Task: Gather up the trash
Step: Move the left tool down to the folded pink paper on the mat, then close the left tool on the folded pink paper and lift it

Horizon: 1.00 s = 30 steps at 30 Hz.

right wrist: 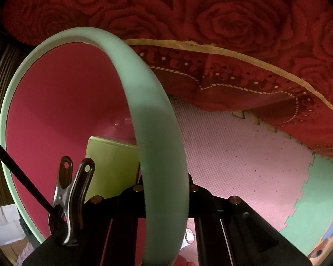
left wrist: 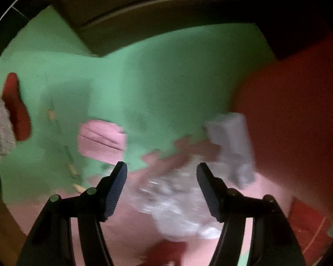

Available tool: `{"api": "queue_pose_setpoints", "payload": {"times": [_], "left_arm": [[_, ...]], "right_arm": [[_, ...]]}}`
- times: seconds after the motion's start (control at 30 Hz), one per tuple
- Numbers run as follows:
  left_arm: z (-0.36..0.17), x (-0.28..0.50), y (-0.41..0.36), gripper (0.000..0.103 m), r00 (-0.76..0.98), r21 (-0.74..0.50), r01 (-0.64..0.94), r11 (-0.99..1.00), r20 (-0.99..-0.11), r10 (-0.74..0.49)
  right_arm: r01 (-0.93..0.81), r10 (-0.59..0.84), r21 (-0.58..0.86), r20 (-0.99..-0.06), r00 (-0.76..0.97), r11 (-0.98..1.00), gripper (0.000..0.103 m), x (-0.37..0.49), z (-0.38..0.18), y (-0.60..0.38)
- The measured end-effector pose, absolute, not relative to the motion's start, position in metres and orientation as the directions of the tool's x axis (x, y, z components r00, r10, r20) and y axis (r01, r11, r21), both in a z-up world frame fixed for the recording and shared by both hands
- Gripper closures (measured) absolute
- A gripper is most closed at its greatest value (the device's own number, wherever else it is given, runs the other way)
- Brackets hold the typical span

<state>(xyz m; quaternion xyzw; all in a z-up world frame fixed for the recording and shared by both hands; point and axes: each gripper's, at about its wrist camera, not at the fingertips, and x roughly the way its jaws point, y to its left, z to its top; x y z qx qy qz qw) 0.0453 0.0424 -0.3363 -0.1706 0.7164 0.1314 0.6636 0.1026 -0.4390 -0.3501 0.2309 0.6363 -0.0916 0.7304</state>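
Left gripper (left wrist: 162,187) pointing down and forward, jaws standing wide apart, ribbed black fingers (left wrist: 113,190) angling inward from both lower corners of left wrist view, nothing pinched between them. Right gripper (right wrist: 166,177) tilting upward, jaws sitting close together, clamping on mint-green bin rim (right wrist: 159,133) that is passing between them; fingertips themselves hiding behind that rim in right wrist view.

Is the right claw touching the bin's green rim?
Touching. The right wrist view shows the green rim running down between the right claw fingers, clamped there.
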Motion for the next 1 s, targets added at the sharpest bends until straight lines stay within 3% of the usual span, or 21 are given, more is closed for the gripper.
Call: {"api": "queue_pose_setpoints", "payload": {"times": [0.2, 0.27, 0.43, 1.0], "left_arm": [[-0.357, 0.046, 0.077, 0.028, -0.121, 0.058, -0.371, 0.927, -0.993, 0.014], [-0.365, 0.043, 0.084, 0.022, -0.141, 0.077, -0.333, 0.94, -0.99, 0.031], [-0.377, 0.038, 0.091, 0.021, -0.153, 0.14, -0.242, 0.96, -0.983, 0.105], [-0.42, 0.026, 0.107, 0.019, -0.194, 0.085, -0.286, 0.955, -0.981, 0.029]], "right_arm": [[0.429, 0.163, 0.223, -0.971, 0.174, 0.875, 0.094, 0.101, -0.351, -0.44], [0.43, 0.164, 0.224, -0.971, 0.173, 0.875, 0.094, 0.101, -0.352, -0.44], [0.429, 0.165, 0.225, -0.971, 0.174, 0.875, 0.094, 0.101, -0.353, -0.441], [0.425, 0.162, 0.223, -0.971, 0.176, 0.877, 0.094, 0.101, -0.354, -0.442]]}}
